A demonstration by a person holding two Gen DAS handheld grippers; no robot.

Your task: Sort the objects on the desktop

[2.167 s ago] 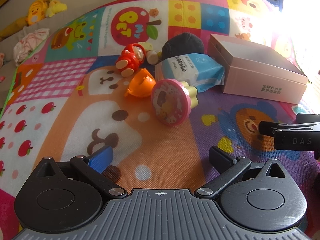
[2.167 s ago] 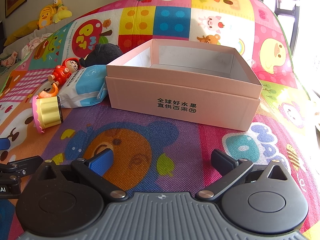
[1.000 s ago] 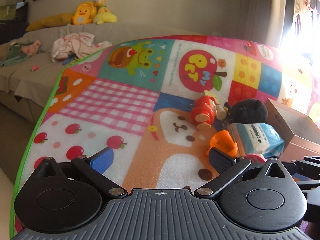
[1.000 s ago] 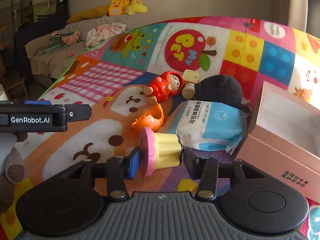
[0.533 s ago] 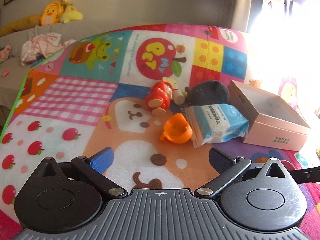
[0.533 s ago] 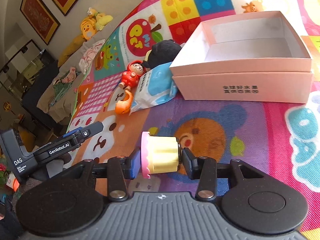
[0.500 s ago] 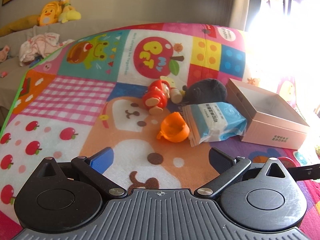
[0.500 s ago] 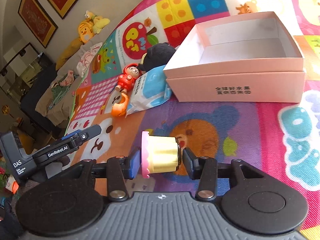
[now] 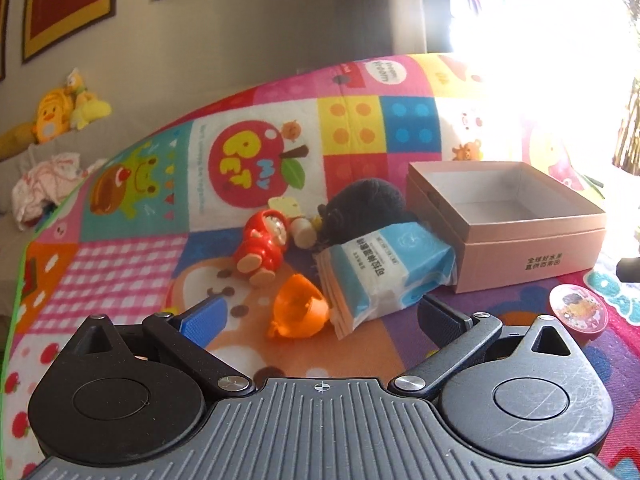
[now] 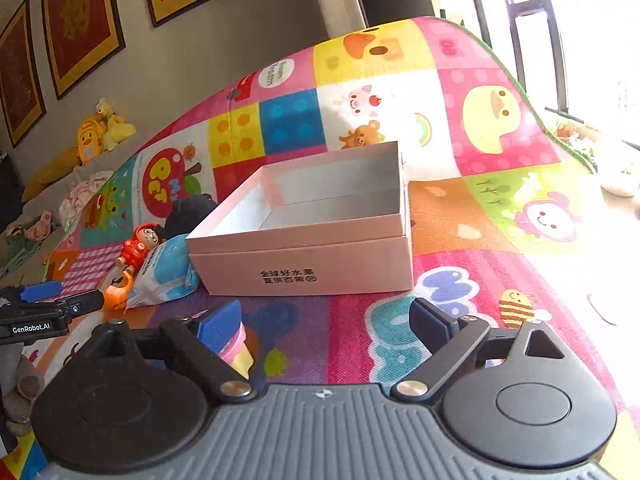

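An open pink box (image 9: 508, 216) stands on the play mat; it also shows in the right wrist view (image 10: 320, 224), with nothing seen inside. The pink and yellow cupcake toy (image 9: 578, 310) lies on the mat in front of the box, partly hidden behind my right gripper's left finger (image 10: 236, 350). My right gripper (image 10: 326, 316) is open and empty above it. My left gripper (image 9: 320, 314) is open and empty, short of an orange toy (image 9: 298, 312), a blue tissue pack (image 9: 386, 268), a red doll (image 9: 262, 246) and a black plush (image 9: 364, 206).
The colourful play mat (image 9: 256, 160) covers the surface. A sofa with plush toys (image 9: 64, 112) and clothes (image 9: 44, 184) lies at the far left. A bright window (image 10: 580, 40) is on the right. The left gripper's body shows at the left of the right wrist view (image 10: 44, 314).
My right gripper has opened and let go of the cupcake toy, which now lies on the mat before the box. Both grippers have shifted their view slightly.
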